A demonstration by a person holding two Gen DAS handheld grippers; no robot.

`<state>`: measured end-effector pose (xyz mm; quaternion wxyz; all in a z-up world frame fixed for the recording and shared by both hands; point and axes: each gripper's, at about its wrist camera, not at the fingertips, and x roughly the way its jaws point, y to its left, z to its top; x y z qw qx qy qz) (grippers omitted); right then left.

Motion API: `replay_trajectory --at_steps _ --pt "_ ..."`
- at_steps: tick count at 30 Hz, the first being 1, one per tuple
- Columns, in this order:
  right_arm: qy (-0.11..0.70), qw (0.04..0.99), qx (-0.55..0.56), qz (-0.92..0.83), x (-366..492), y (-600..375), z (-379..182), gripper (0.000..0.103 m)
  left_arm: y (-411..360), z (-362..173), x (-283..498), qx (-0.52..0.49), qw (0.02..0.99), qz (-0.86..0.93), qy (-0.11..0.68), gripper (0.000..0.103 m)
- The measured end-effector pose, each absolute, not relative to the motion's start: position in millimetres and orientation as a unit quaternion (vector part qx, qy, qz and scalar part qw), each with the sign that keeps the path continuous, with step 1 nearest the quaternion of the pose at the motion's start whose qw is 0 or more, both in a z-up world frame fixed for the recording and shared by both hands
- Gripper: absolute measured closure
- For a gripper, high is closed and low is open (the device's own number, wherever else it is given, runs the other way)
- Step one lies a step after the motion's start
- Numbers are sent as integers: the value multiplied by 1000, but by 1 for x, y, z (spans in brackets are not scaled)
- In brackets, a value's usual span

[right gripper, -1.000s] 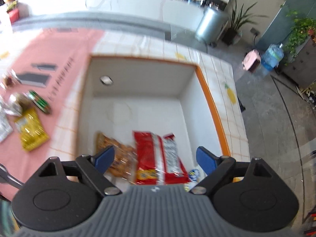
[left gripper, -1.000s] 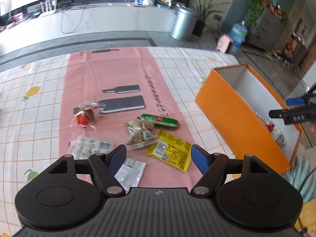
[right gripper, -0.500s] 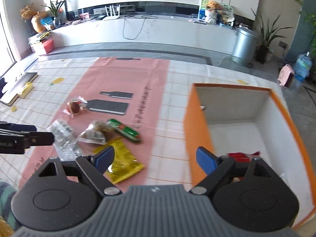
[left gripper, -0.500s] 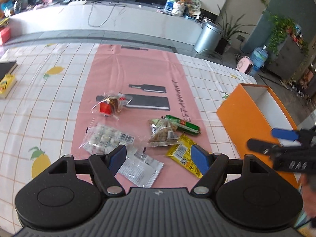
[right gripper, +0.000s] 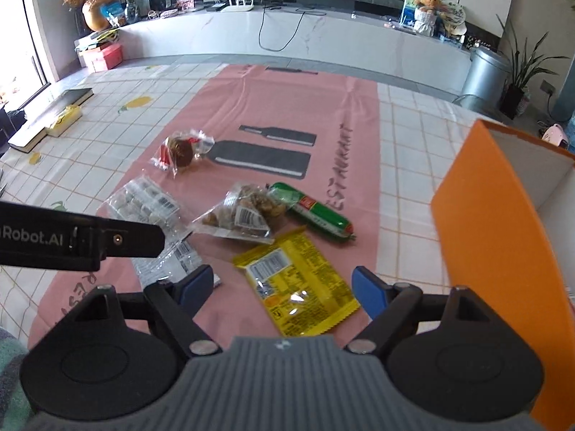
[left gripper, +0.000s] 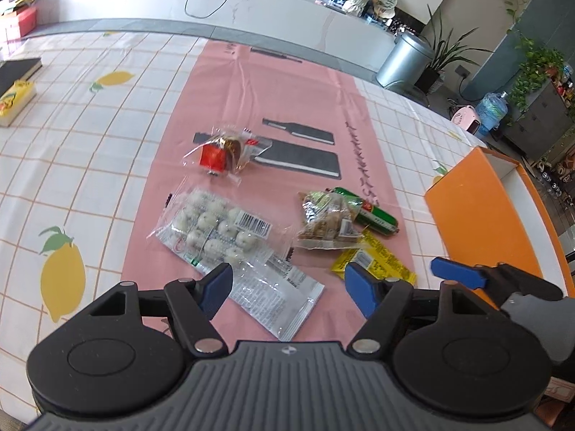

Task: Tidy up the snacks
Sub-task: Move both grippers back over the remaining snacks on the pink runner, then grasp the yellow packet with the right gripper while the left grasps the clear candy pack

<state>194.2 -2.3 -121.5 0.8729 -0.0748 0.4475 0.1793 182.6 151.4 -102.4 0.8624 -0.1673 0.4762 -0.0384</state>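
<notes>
Several snack packets lie on the pink mat [left gripper: 251,82]: a red-labelled clear packet [left gripper: 222,152], a clear bag of white balls [left gripper: 215,230], a silver sachet [left gripper: 276,298], a brown nut bag [left gripper: 327,221], a green sausage stick [left gripper: 370,212] and a yellow packet [right gripper: 294,280]. My left gripper [left gripper: 289,285] is open and empty over the silver sachet. My right gripper [right gripper: 280,285] is open and empty, just above the yellow packet. The orange box [right gripper: 492,222] stands at the right; its inside is hidden here.
A black book [right gripper: 54,107] and a yellow box [left gripper: 14,102] lie at the far left of the checked tablecloth. The left gripper's arm [right gripper: 79,239] crosses the left of the right wrist view. The right gripper's finger [left gripper: 460,274] shows beside the box.
My right gripper has swung left from over the box's inside to above the yellow packet. My left gripper has shifted left and closer to the silver sachet. Both stay open.
</notes>
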Motion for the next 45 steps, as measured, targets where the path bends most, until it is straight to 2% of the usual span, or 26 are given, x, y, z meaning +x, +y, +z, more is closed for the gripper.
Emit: replay_trajectory --at_steps 12,21,27,28,29,34,37,39,41,45 --pt "487 851 -83 179 209 1 -161 28 154 -119 180 -185 862 -31 472 19" --pt "483 848 -86 198 216 -14 -156 29 155 -128 184 -168 852 16 496 19" --pt "462 853 -134 203 222 -12 -156 27 153 -137 186 -172 842 19 511 23" --pt "463 852 -132 206 223 -14 -156 27 149 -137 188 -158 843 22 514 25" --pt "465 851 -128 208 224 -15 -157 27 145 -138 190 -147 842 25 518 34" --pt "478 845 -108 212 226 -20 -163 27 138 -140 191 -114 841 32 528 55" --pt "481 845 -102 211 224 -22 -165 31 142 -138 189 -125 834 23 538 73" --pt "481 845 -99 213 221 -23 -164 36 145 -137 187 -124 828 33 545 77" --pt "484 843 -95 214 218 -23 -163 39 147 -134 185 -116 826 45 550 88" --pt "488 841 -88 217 212 -22 -160 43 154 -129 178 -108 823 80 552 90"
